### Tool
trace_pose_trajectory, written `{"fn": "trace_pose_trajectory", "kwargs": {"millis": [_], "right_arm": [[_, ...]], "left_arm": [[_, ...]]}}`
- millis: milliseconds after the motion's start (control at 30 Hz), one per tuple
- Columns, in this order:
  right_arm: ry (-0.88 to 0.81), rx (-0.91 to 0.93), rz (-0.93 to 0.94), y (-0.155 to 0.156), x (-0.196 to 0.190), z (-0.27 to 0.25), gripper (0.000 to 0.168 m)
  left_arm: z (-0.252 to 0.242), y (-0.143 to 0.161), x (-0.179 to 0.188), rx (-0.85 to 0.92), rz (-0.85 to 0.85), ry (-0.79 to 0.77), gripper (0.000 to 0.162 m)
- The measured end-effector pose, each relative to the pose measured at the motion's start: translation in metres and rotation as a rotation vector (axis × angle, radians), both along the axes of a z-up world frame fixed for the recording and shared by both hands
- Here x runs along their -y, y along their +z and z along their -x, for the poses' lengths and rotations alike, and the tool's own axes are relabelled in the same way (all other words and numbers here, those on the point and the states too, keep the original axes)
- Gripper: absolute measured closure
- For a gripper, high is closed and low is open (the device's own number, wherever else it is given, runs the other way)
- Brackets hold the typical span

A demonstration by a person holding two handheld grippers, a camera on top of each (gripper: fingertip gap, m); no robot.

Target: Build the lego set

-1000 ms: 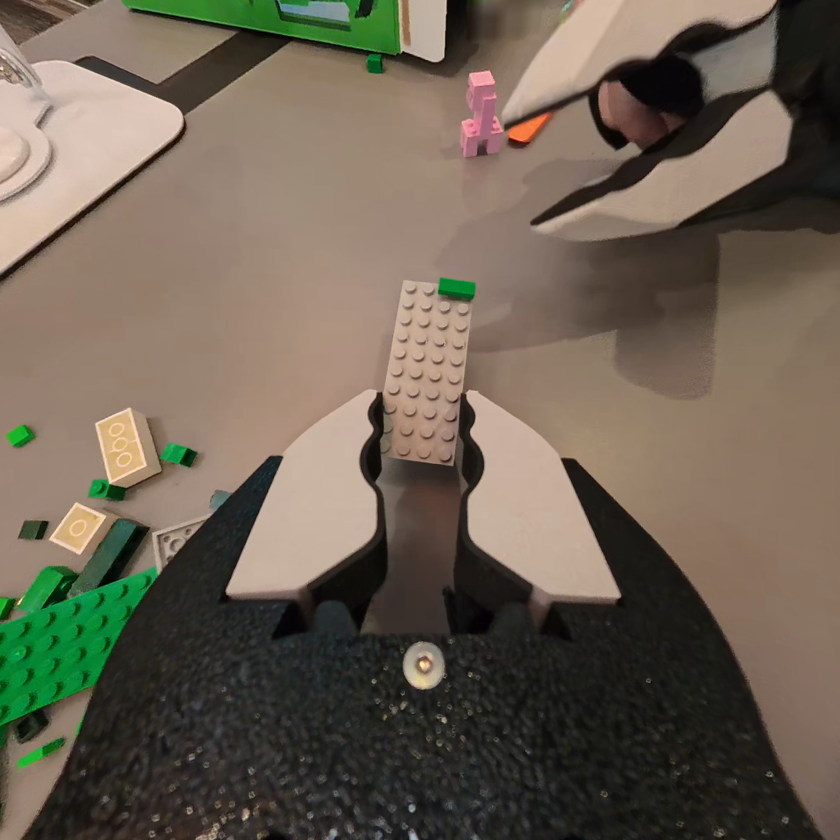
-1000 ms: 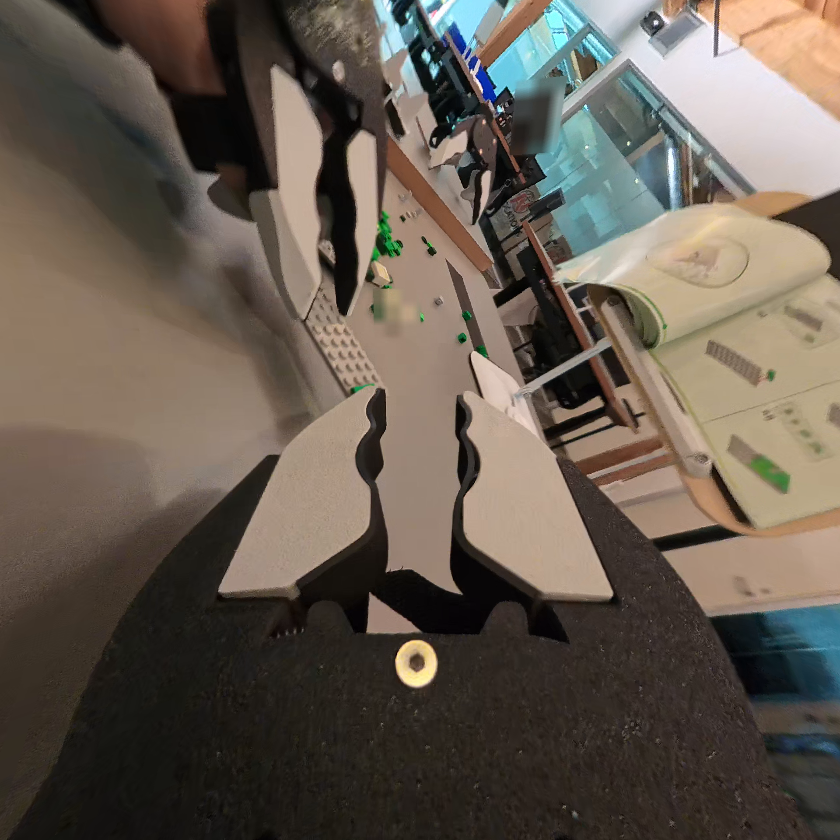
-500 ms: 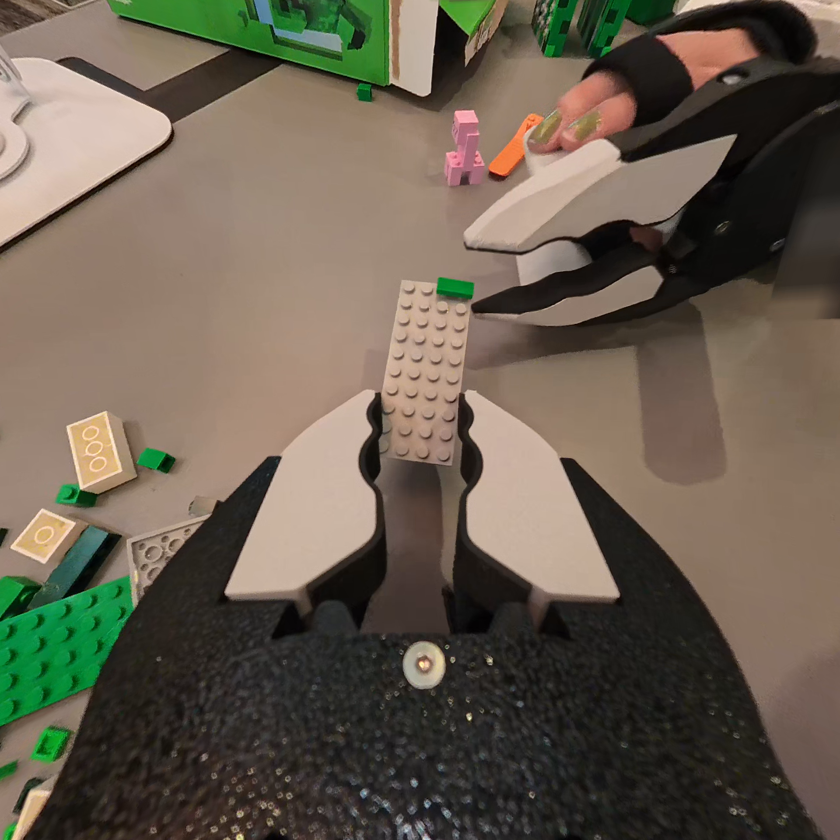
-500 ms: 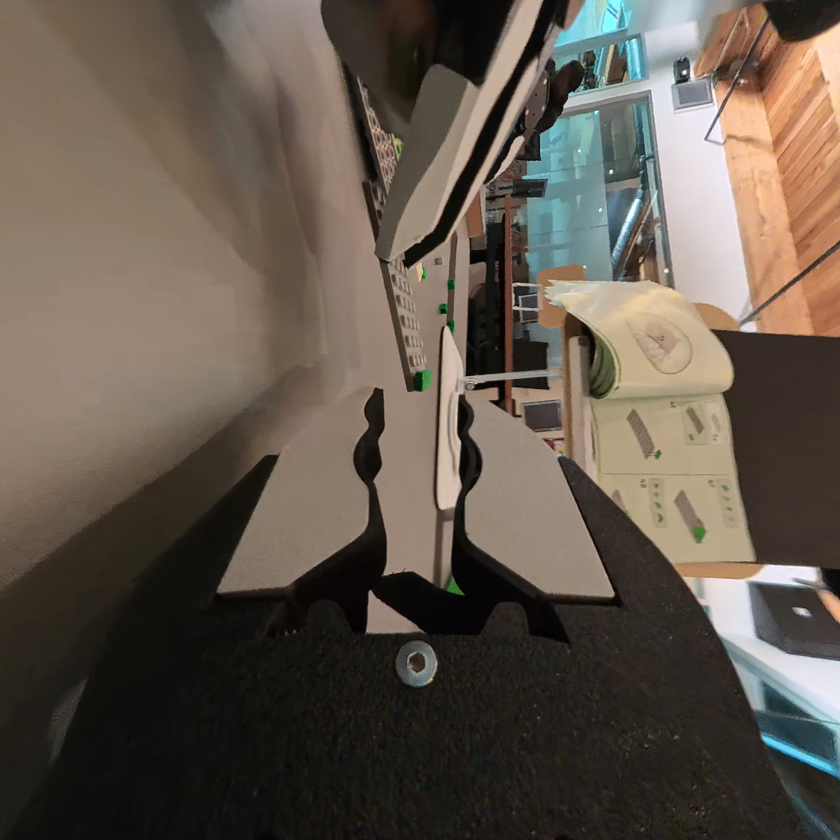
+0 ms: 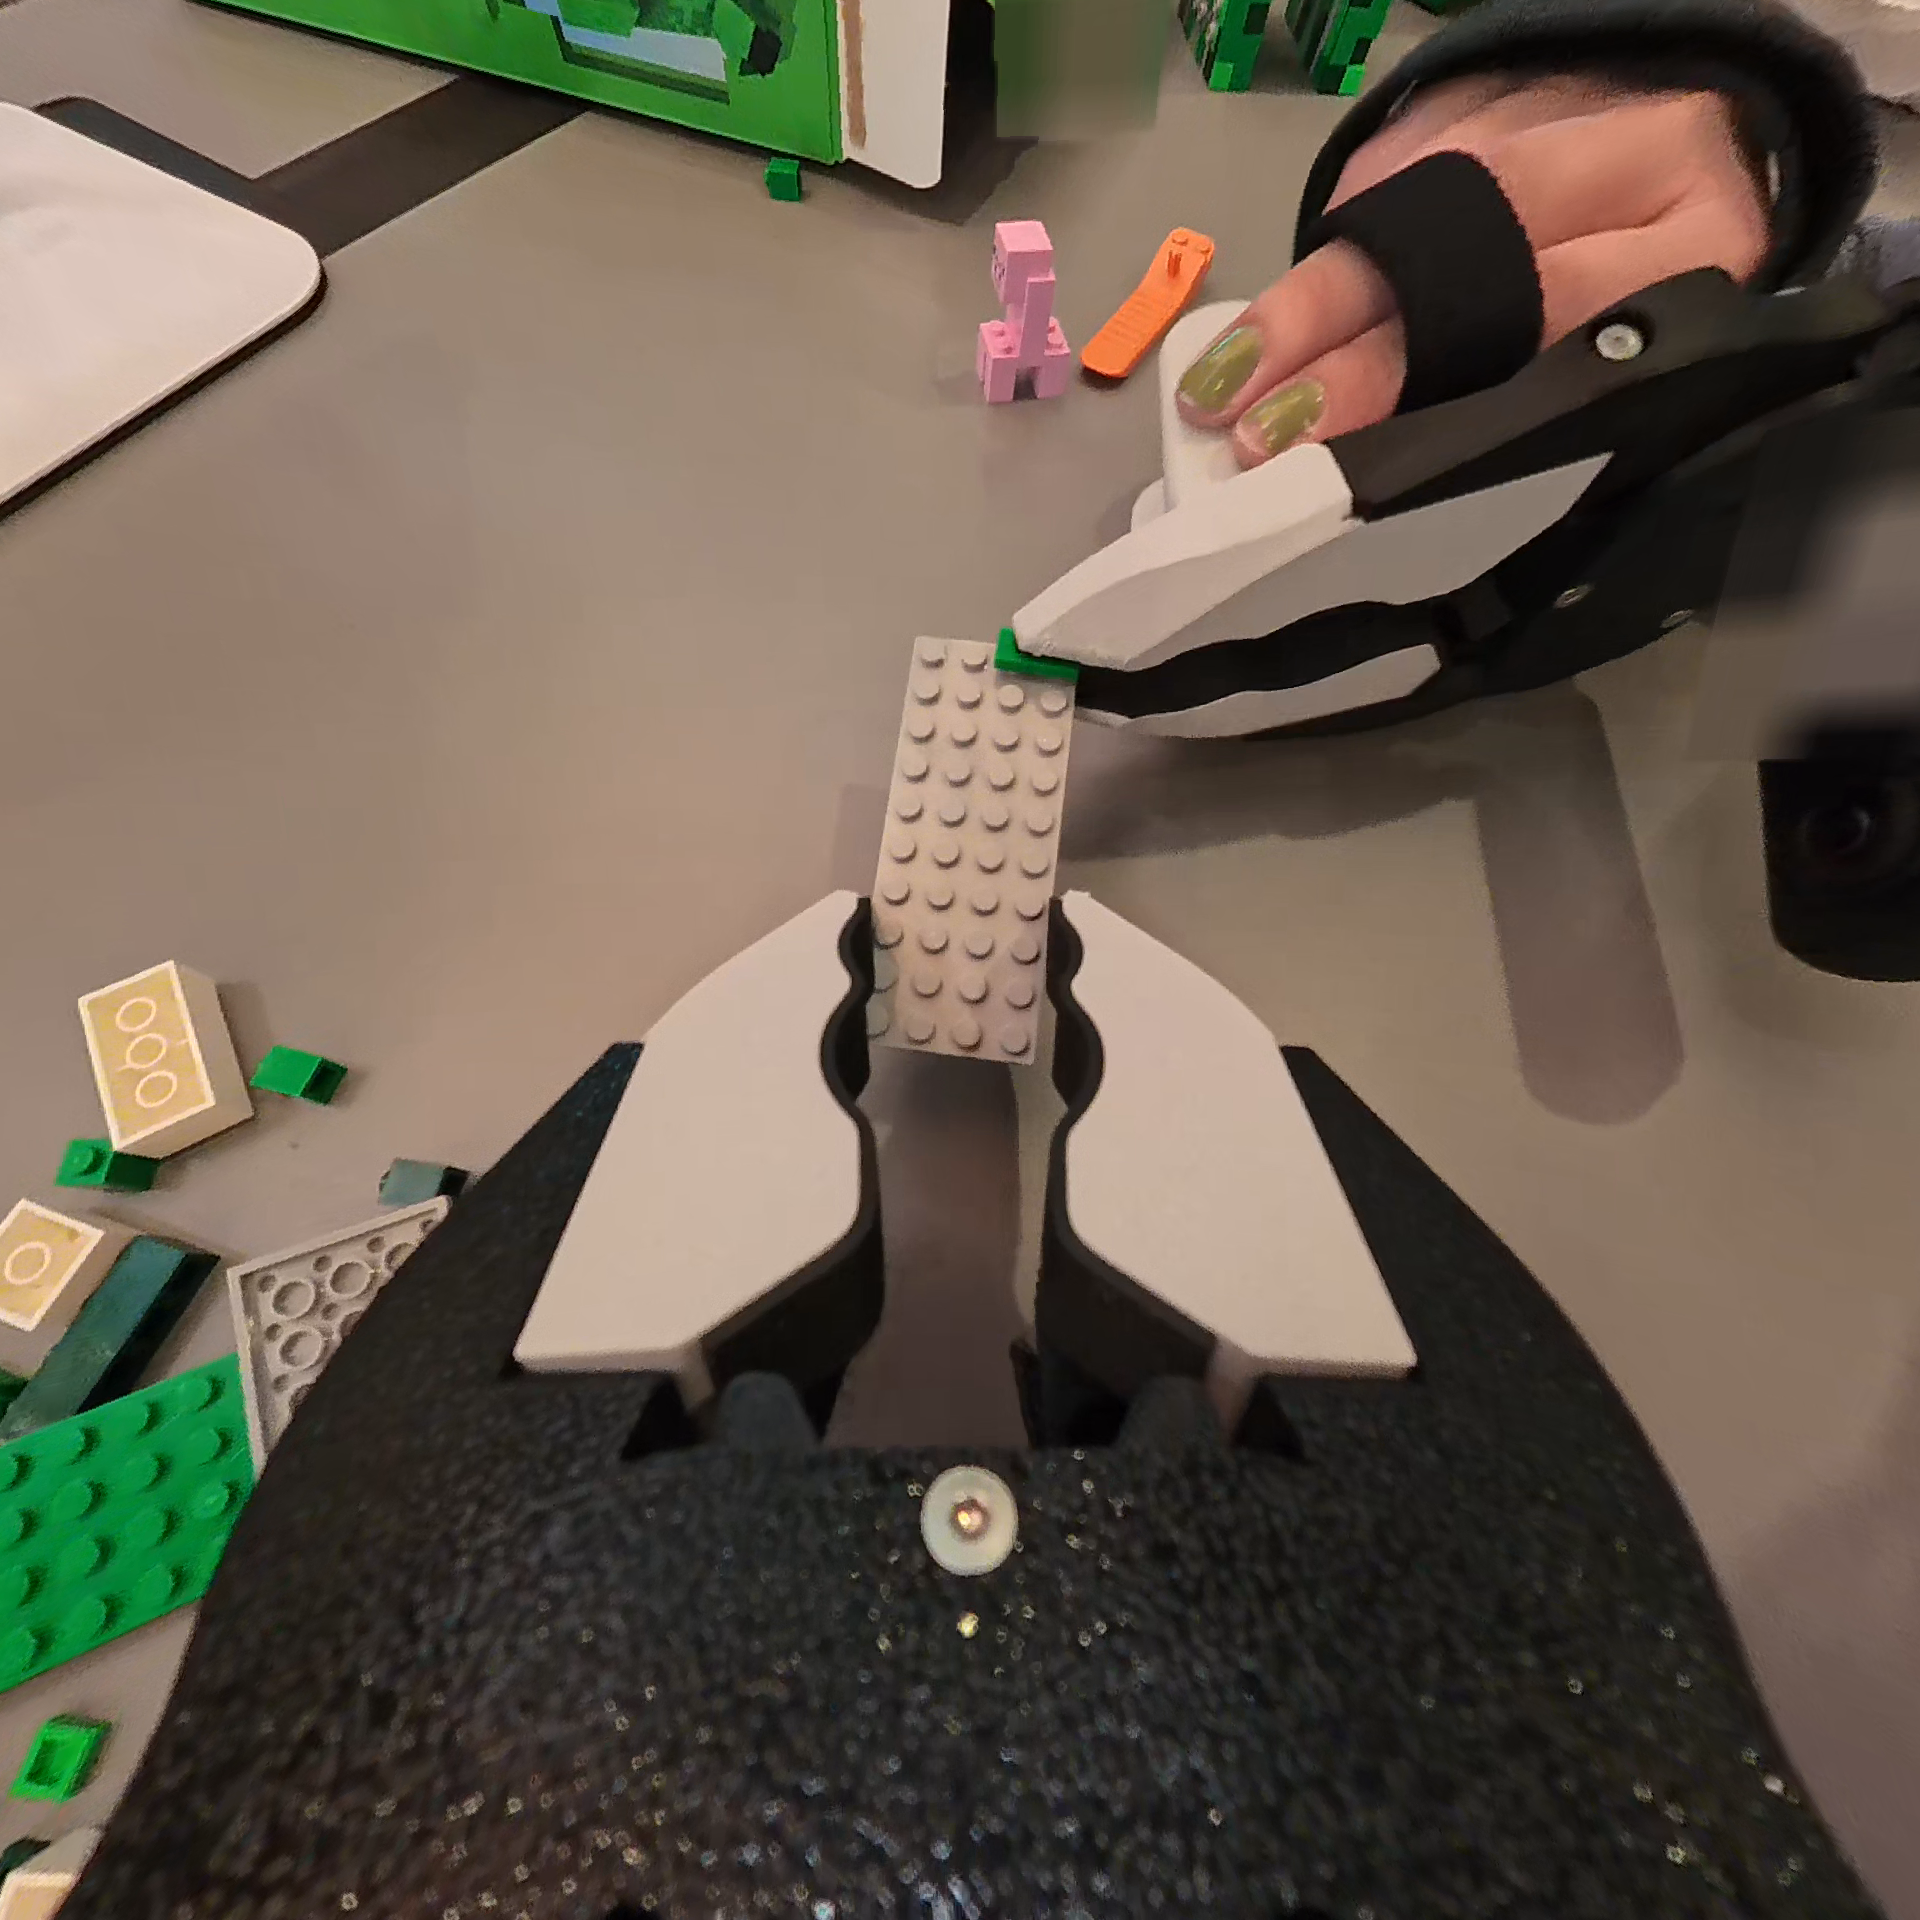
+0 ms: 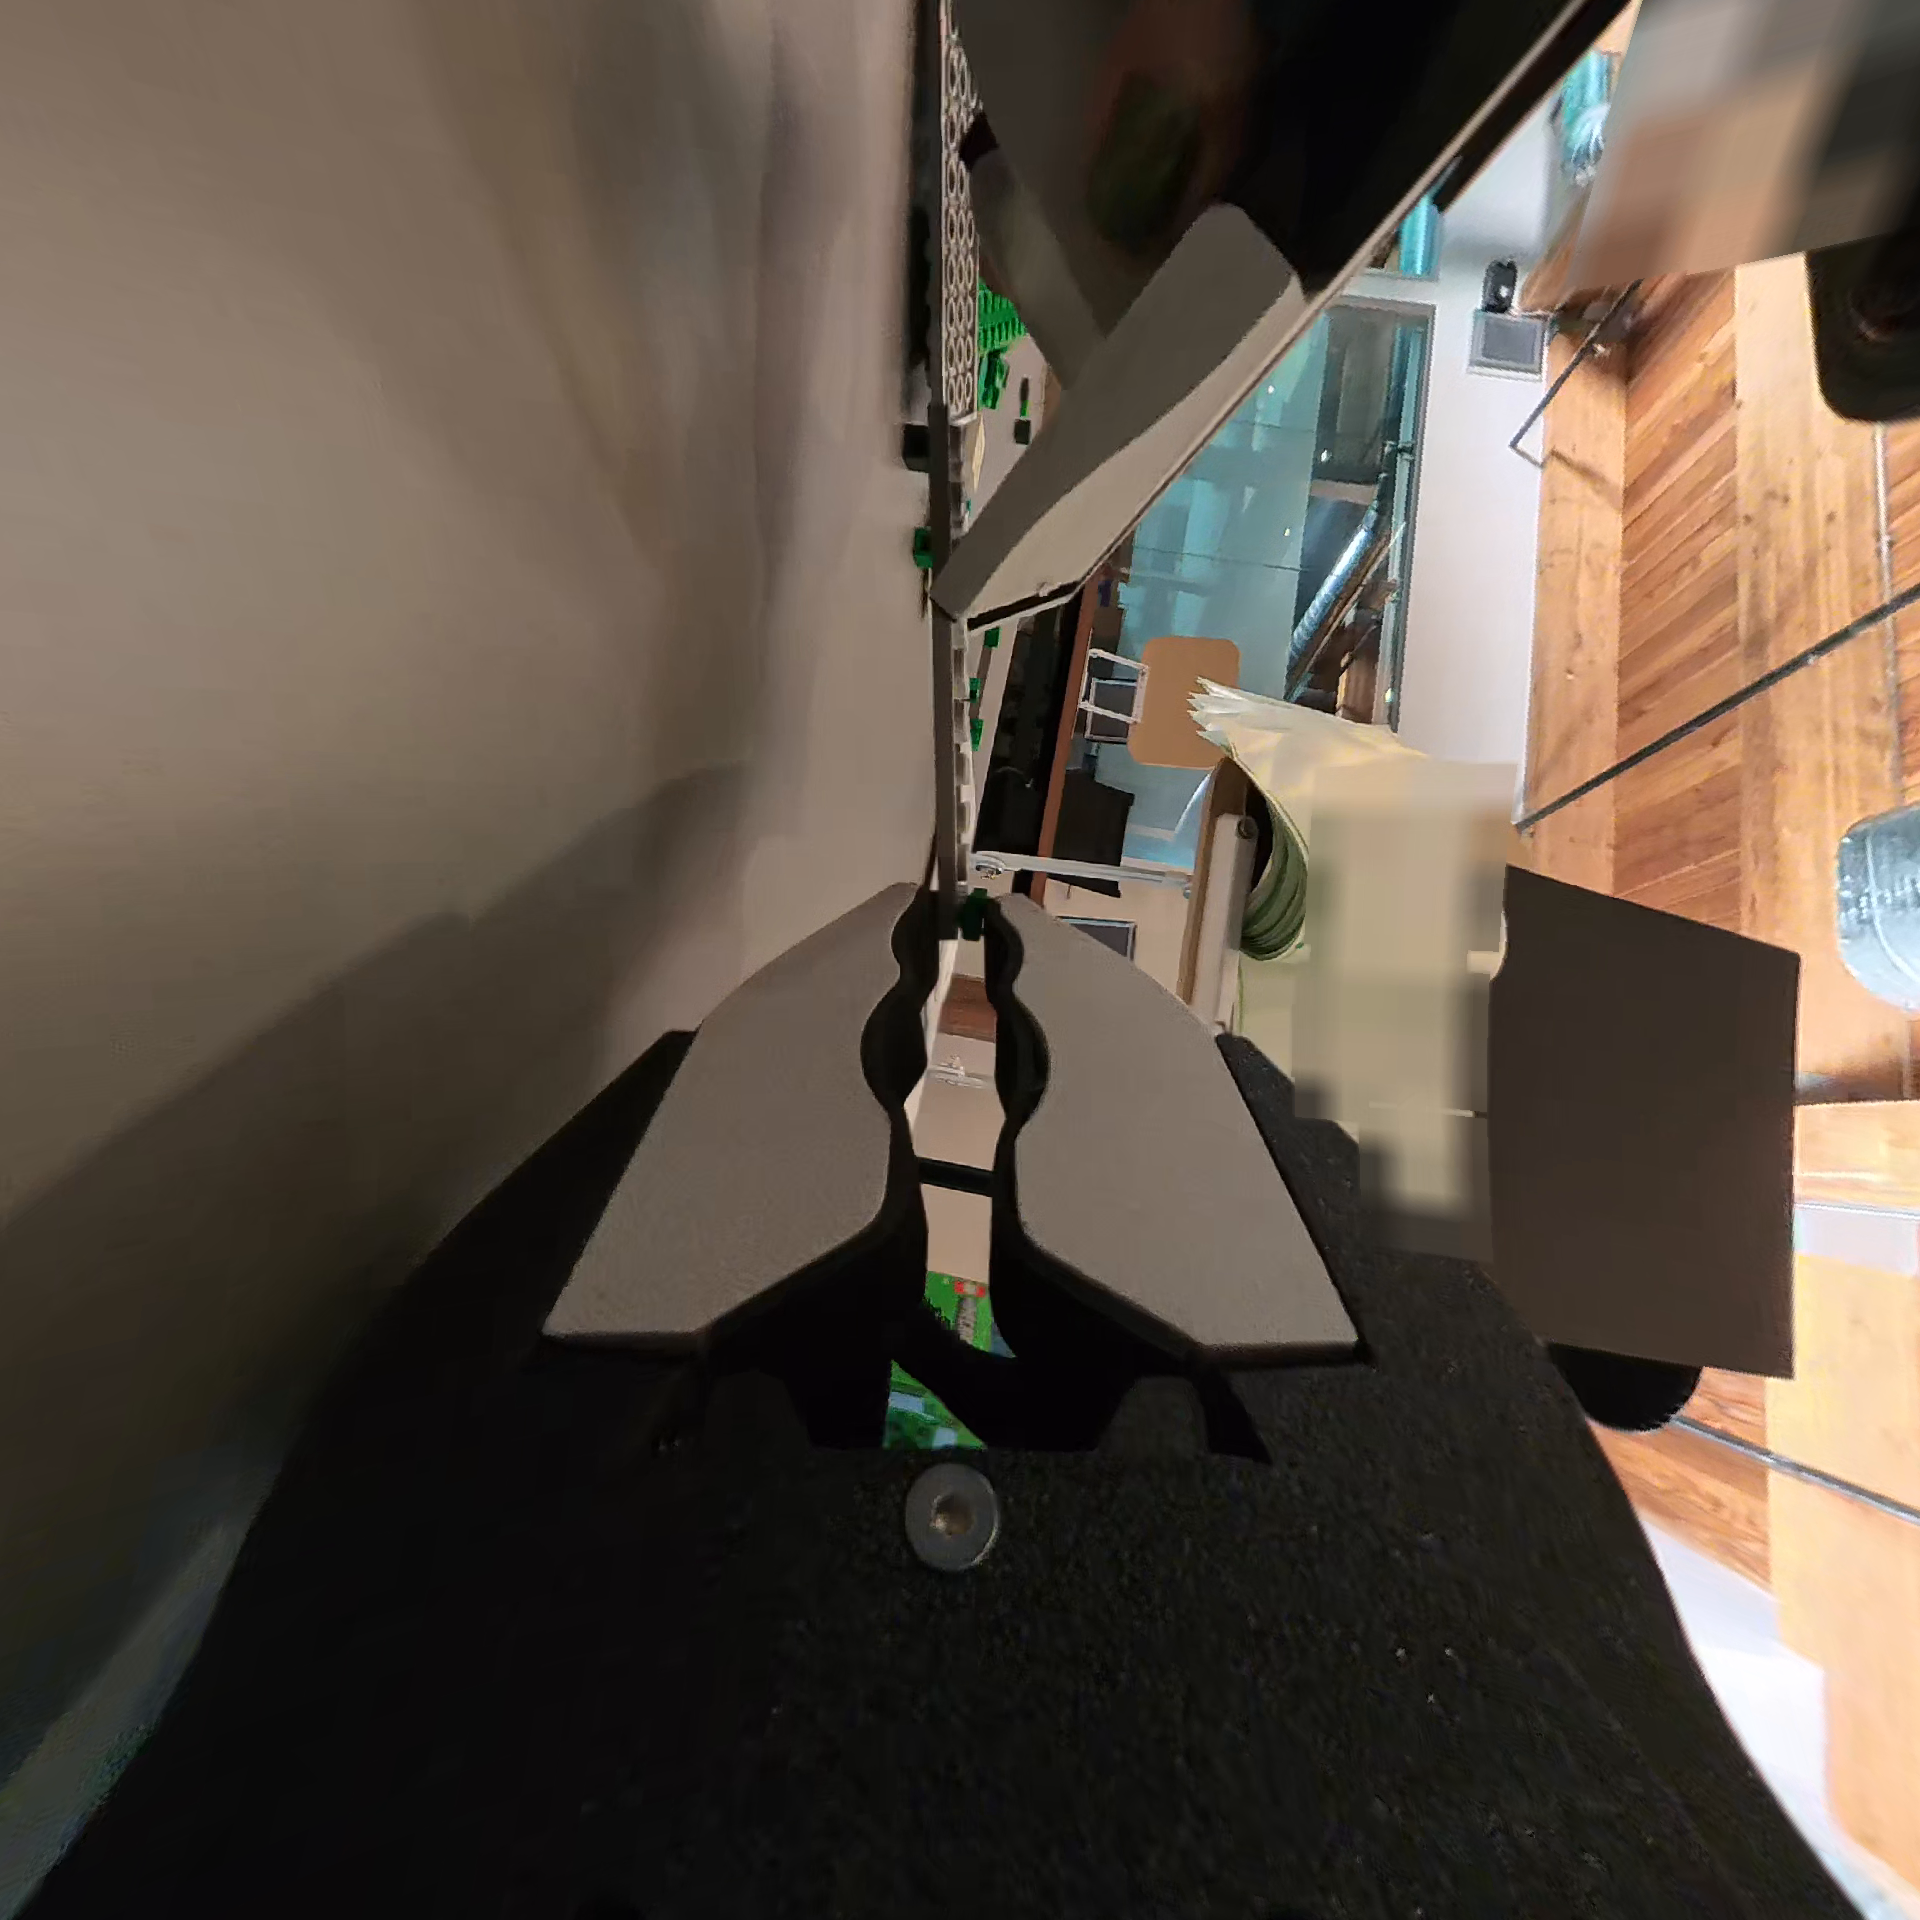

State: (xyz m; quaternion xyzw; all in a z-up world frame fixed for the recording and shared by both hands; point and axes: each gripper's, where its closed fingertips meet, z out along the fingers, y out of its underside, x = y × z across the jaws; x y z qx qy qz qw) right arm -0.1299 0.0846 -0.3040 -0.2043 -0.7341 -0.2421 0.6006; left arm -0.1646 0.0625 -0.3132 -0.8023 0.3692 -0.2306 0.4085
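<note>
1. The left gripper (image 5: pixel 961 961) is closed partway, and the near end of a grey studded plate (image 5: pixel 975 847) is clamped between its two fingertips. The plate is held level, out ahead of the fingers and above the grey table (image 5: pixel 540 623).

2. The right gripper (image 5: pixel 1049 681) is brought in from the right, turned on its side. Its jaws are nearly closed over the plate's far right corner, where a small green piece (image 5: pixel 1031 657) sits on the studs. The upper fingertip is pressed on the green piece and the lower one is tucked under the plate edge. In the right wrist view the same pinch is seen edge-on at the right gripper (image 6: pixel 954 914), with only a narrow gap left.

3. The step in hand is judged to be the seating of the green piece onto the plate.

4. If the squeeze is applied off-centre, the green piece could be tipped and popped off the corner.

5. Since the plate is gripped only at its near end, pressure at the far corner could lever it, so that it twists or slips out of the left grip.

6. Loose parts are spread on the table at the left: a green plate (image 5: pixel 104 1507), tan bricks (image 5: pixel 161 1055) and a grey wedge plate (image 5: pixel 312 1288). A dropped piece could be lost among them.

7. Farther off, a pink figure (image 5: pixel 1023 317), an orange tool (image 5: pixel 1148 301) and a green box (image 5: pixel 644 52) are seen.
</note>
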Motion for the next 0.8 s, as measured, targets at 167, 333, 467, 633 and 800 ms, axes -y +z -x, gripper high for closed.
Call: {"fn": "trace_pose_trajectory", "kwargs": {"millis": [167,333,467,633,800], "right_arm": [[0.006,0.040,-0.041,0.001,0.001,-0.001,0.161],[0.033,0.094,-0.046,-0.005,0.004,-0.003,0.161],[0.009,0.007,0.018,0.003,0.000,-0.004,0.161],[-0.018,-0.135,0.343,0.008,-0.004,-0.004,0.161],[0.010,-0.174,0.550,0.005,-0.001,-0.004,0.161]], "left_arm": [[-0.002,-0.005,0.001,-0.019,0.014,-0.009,0.131],[-0.004,-0.012,0.003,-0.052,0.029,-0.025,0.131],[-0.005,0.000,0.000,0.007,-0.030,-0.020,0.131],[-0.004,0.021,-0.002,-0.146,-0.320,-0.046,0.116],[-0.010,0.013,-0.003,-0.411,-0.551,-0.105,0.138]]}}
